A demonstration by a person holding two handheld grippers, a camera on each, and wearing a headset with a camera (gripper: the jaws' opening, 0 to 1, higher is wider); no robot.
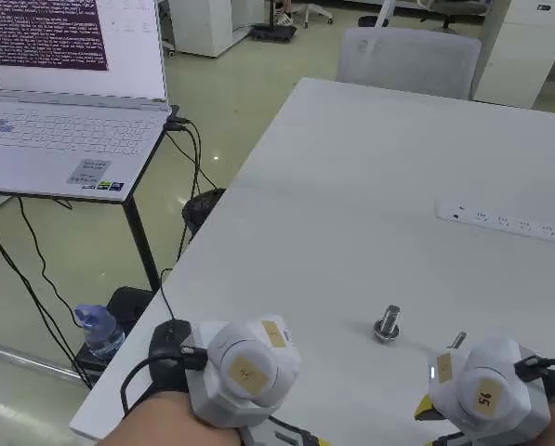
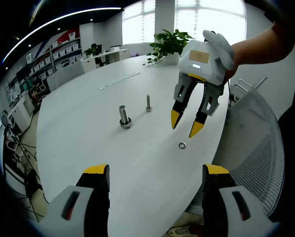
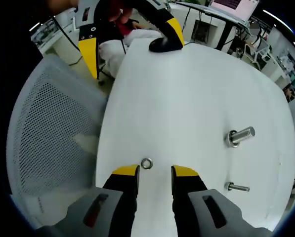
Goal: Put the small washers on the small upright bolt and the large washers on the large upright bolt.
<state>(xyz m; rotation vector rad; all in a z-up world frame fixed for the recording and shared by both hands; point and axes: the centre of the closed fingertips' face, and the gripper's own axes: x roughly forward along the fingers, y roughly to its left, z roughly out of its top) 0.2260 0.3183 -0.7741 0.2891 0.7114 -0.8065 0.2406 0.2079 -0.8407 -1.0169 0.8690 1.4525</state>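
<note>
We judge the step in hand to be picking the washer (image 3: 147, 163) off the table (image 3: 187, 89) with the right gripper (image 3: 154, 173); its jaws stand parted and empty, and the left gripper (image 2: 154, 170) hangs spread wide, carrying nothing.

To do it well, we should lower the tips until they just meet the tabletop, keep the ring centred in the gap, and close slowly; a flat ring is likely to skid or flip if one pad reaches it first.

In the right gripper view the washer lies flat at 12 o'clock from the gap, just ahead of the yellow tips and touching neither; the large bolt (image 3: 238, 136) stands at about 2 o'clock from it, the small bolt (image 3: 236, 187) at about 4 o'clock, both well apart from it. In the left gripper view the ring sits at 6 o'clock below the right gripper's tips; we cannot tell its size for certain.
</note>
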